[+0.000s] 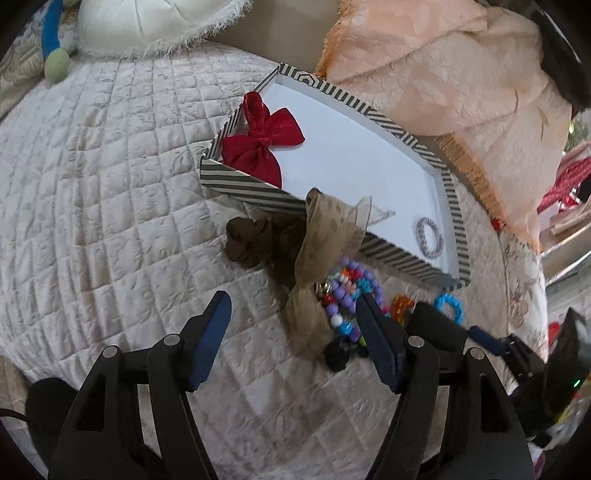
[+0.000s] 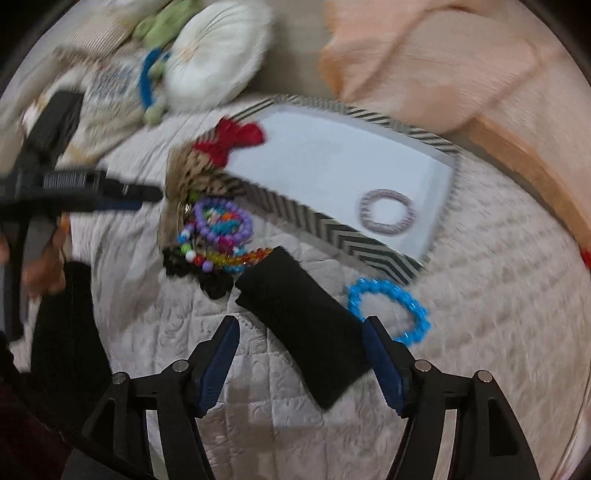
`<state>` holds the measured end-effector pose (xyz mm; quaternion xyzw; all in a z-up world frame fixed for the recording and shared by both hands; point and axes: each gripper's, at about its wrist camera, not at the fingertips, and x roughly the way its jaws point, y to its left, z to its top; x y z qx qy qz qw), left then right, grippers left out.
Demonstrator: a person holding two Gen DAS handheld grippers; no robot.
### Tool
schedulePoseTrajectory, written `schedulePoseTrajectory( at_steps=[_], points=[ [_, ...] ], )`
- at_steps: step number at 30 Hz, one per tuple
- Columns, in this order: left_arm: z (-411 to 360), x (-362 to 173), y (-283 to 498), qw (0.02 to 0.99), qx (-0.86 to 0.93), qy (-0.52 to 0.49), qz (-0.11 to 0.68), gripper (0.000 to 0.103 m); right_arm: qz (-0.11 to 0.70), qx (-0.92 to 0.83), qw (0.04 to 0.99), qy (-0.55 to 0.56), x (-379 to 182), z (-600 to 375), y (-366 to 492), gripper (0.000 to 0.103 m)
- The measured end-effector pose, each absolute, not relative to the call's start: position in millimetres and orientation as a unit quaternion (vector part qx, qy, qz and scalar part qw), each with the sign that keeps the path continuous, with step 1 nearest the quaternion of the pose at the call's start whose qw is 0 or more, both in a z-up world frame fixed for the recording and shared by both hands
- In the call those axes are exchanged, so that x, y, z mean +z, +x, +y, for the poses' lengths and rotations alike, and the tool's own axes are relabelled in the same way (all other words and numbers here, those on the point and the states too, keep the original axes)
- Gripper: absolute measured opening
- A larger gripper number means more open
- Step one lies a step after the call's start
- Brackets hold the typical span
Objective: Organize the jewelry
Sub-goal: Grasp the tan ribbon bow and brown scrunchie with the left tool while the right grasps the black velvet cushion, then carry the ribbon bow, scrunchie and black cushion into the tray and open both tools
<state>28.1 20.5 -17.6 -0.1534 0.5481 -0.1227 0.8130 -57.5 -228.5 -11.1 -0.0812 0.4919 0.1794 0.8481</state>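
Observation:
A striped box [image 1: 255,186] [image 2: 343,232] with a white inside lies on the quilt. It holds a red bow [image 1: 264,142] [image 2: 231,142] and a grey coil ring [image 1: 429,236] [image 2: 386,211]. Beside its near wall lies a pile: a tan ribbon [image 1: 321,236] [image 2: 181,166], a brown scrunchie [image 1: 255,238], bead bracelets [image 1: 345,291] [image 2: 218,229], a black pouch [image 2: 303,332] and a blue bead bracelet [image 1: 448,306] [image 2: 388,310]. My left gripper [image 1: 293,306] is open and empty just short of the pile. My right gripper [image 2: 301,326] is open around the black pouch.
A peach cloth [image 1: 443,70] [image 2: 461,62] lies bunched behind the box. A cream cushion [image 1: 147,26] [image 2: 218,51] and a green and blue toy [image 1: 55,55] [image 2: 151,74] sit at the far left. The quilt [image 1: 110,184] spreads to the left.

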Motion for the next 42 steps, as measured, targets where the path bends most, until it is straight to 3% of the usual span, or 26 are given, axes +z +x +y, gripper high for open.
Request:
schedulePoseTrajectory(
  at_steps=[11,12,13,14,17,19,24,42],
  points=[
    [-2,-36,48,0.809,-0.104,-0.130,0.564,0.068,0.503,0.197,0.839,-0.069,-38,-233,-38,0.064],
    [-1,-40,50,0.808,-0.098,-0.135,0.565,0.063,0.496,0.200,0.843,-0.055,-36,-235,-40,0.054],
    [3,-43,52,0.805,-0.093,-0.149,0.567,0.037,0.493,0.203,0.845,-0.042,-35,-236,-40,0.047],
    [5,-47,54,0.798,-0.094,-0.163,0.572,0.027,0.492,0.204,0.846,-0.034,-34,-237,-42,0.046],
    [12,-49,56,0.790,-0.096,-0.185,0.577,0.023,0.493,0.194,0.848,-0.036,-34,-235,-45,0.037],
    [13,-41,52,0.798,-0.098,-0.171,0.569,0.022,0.491,0.191,0.850,-0.026,-32,-235,-46,0.028],
    [24,-10,37,0.817,-0.105,-0.165,0.542,0.021,0.475,0.196,0.858,0.000,-17,-233,-58,0.023],
    [34,67,-3,0.862,-0.124,-0.135,0.473,0.021,0.408,0.188,0.888,0.094,49,-238,-95,0.023]
  ],
)
